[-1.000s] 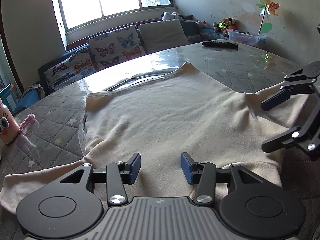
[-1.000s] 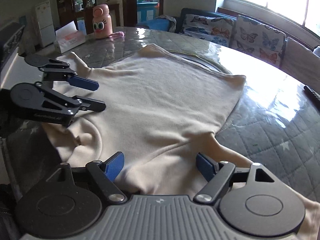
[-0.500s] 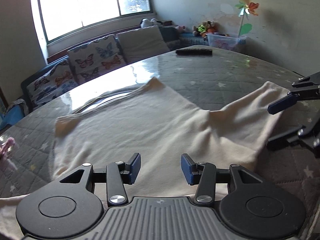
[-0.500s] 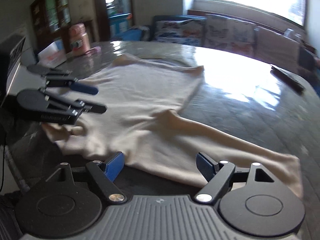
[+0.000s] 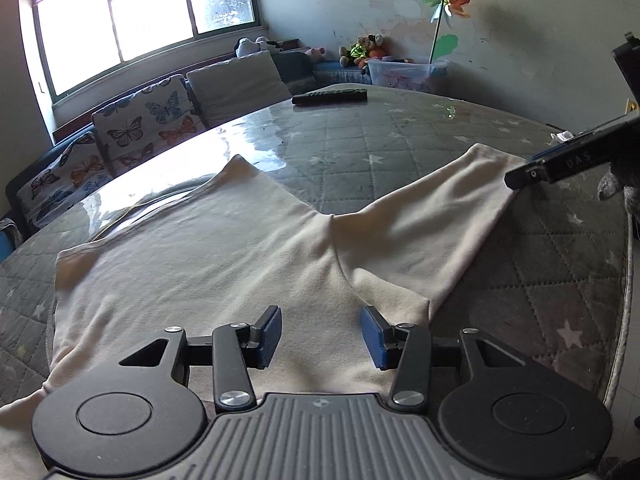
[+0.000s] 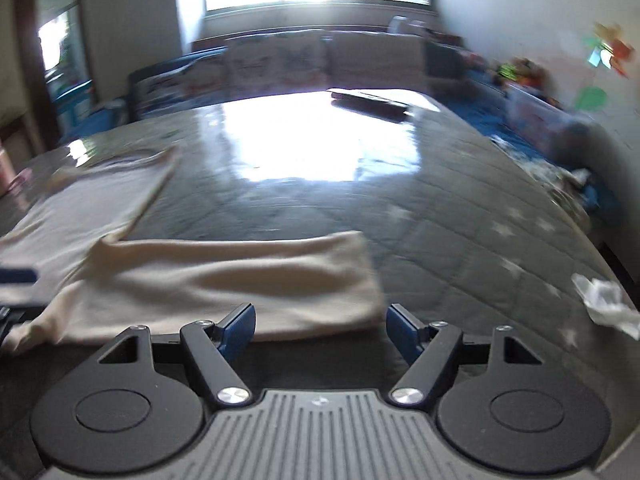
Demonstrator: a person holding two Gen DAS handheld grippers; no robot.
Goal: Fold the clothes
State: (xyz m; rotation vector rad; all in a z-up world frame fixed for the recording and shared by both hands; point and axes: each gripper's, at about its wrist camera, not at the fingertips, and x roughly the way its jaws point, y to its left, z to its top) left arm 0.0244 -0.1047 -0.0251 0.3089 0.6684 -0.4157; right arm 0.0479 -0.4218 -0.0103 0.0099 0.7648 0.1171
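A cream long-sleeved top lies flat on the quilted grey table. Its right sleeve stretches out to the right. My left gripper is open and empty, low over the top near its shoulder. My right gripper is open and empty, just in front of the sleeve's cuff end. The right gripper's side shows in the left wrist view at the sleeve's end. The right wrist view is blurred.
A black remote lies at the table's far side, also in the right wrist view. A crumpled white tissue lies near the right edge. A butterfly-print sofa and a toy box stand beyond.
Both grippers have swung to the right along the top. The right gripper has moved from the body of the top out to the sleeve's cuff end. Both have stayed open.
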